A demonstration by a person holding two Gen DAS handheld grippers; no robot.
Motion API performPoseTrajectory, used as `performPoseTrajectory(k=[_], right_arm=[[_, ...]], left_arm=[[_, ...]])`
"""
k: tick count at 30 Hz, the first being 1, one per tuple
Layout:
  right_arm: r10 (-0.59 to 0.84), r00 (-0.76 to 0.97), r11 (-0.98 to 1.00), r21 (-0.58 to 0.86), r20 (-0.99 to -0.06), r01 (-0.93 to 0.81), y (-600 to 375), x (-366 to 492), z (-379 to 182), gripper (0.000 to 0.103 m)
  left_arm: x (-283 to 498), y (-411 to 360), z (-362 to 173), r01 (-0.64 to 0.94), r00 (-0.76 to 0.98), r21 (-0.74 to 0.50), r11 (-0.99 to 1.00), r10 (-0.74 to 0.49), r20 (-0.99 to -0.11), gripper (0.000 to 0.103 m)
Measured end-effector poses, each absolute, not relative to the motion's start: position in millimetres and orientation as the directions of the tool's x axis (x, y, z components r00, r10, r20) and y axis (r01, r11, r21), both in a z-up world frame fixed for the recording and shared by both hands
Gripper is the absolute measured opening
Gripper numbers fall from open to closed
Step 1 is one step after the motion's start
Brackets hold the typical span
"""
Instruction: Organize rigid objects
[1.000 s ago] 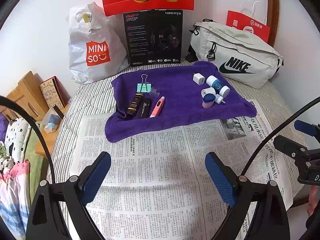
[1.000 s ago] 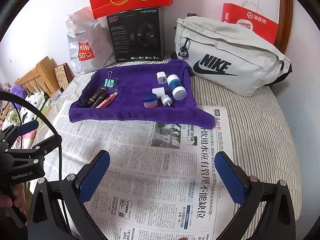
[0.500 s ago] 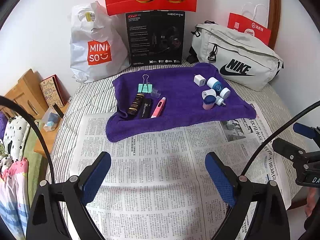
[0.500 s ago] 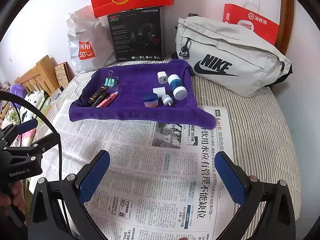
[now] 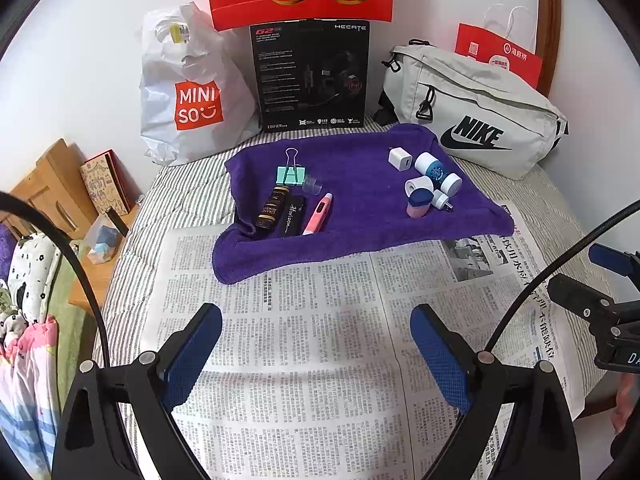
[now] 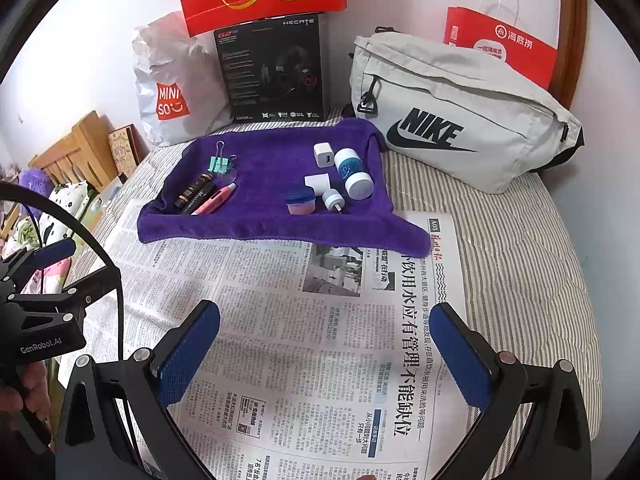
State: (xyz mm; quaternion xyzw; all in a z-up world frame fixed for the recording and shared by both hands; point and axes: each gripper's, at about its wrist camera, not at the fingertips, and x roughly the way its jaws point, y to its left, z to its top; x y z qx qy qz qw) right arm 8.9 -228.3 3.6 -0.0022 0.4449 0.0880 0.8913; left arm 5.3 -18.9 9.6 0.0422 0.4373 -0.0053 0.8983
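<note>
Presently, status:
Change: views shift slightly against a second ago; objects unmoved.
Left gripper [image 5: 316, 354]: fingers spread, empty, above newspaper [image 5: 320, 340].
Right gripper [image 6: 326, 354]: spread, empty.
Objects: two clusters on purple towel [image 5: 360, 220]: pink pen [image 5: 318, 214], white charger [image 5: 400, 159].
Meaning: sorted or awaiting sorting; undetermined.

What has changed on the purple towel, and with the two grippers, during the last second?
Nothing was picked up or released. Both views shift only slightly. The left hand-held gripper and right hand-held gripper are open over the newspaper as before. The objects on the purple towel kept their places.
</note>
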Motion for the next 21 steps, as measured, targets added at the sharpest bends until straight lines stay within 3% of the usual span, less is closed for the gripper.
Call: performPoseTrajectory(k=[21], right_arm=[[0.145,0.586,0.984,0.055,-0.797,-0.169,-223.4,8.3,3.1,0.103]], left_arm=[[5.2,-15.4,10.1,0.044,0.628,0.064,0.997,0.022,-0.778,0.096]])
